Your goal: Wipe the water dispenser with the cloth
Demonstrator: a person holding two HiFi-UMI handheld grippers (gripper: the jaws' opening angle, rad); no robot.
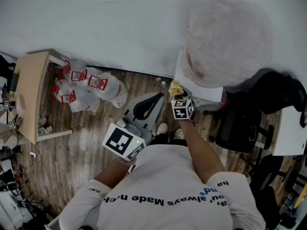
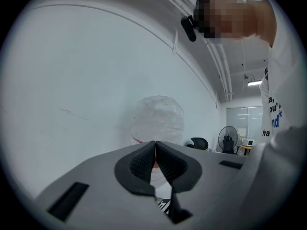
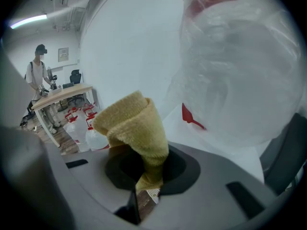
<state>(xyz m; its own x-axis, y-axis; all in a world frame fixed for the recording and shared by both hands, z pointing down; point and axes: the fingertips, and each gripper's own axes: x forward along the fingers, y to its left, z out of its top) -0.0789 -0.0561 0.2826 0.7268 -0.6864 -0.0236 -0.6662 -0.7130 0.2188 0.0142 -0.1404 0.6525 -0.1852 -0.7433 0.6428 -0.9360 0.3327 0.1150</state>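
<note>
Right gripper view: cloth [image 3: 136, 126] clamped in right claw [image 3: 145, 172], by water dispenser [image 3: 240, 80].
Flat, even strokes are advised; left claw [image 2: 156, 163] is closed, empty.

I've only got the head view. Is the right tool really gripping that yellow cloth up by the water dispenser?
Observer: Yes. The right gripper view shows the right tool clamped on the folded yellow terry cloth, which sticks up past its jaws.
Operator: And the left tool?
Observer: The left tool is shut on nothing. Its ribbed pads meet in the left gripper view.
Operator: What's the pale dome on top of the dispenser?
Observer: A large water bottle wrapped in crinkled clear plastic, with red showing at its upper end.
</note>
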